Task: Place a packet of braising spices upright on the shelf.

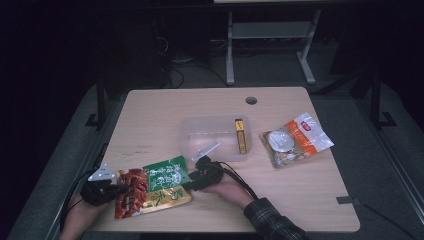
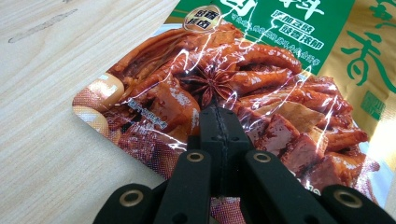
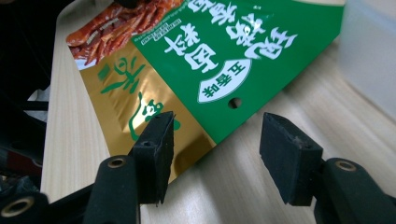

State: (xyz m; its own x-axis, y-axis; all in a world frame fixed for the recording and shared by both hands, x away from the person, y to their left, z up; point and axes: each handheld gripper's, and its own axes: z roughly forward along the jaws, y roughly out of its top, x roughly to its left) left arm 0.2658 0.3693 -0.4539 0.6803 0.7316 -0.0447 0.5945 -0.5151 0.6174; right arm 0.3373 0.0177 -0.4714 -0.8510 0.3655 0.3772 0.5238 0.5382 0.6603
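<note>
A flat food packet (image 1: 162,182), green and gold with a red food picture, lies near the table's front left. My left gripper (image 1: 122,190) is shut on its red end; in the left gripper view the jaws (image 2: 218,116) meet over the printed picture of the packet (image 2: 243,79). My right gripper (image 1: 190,184) sits at the packet's right end and is open. In the right gripper view the gold and green corner of the packet (image 3: 243,42) reaches in between the spread fingers (image 3: 156,144), apart from both pads, with the right gripper (image 3: 219,142) low over the wood.
A clear plastic tub (image 1: 192,127) stands mid-table with a yellow and red box (image 1: 240,136) in it. An orange and white packet (image 1: 296,140) lies to its right. A cable hole (image 1: 251,100) is near the far edge. The table's front edge runs just below both hands.
</note>
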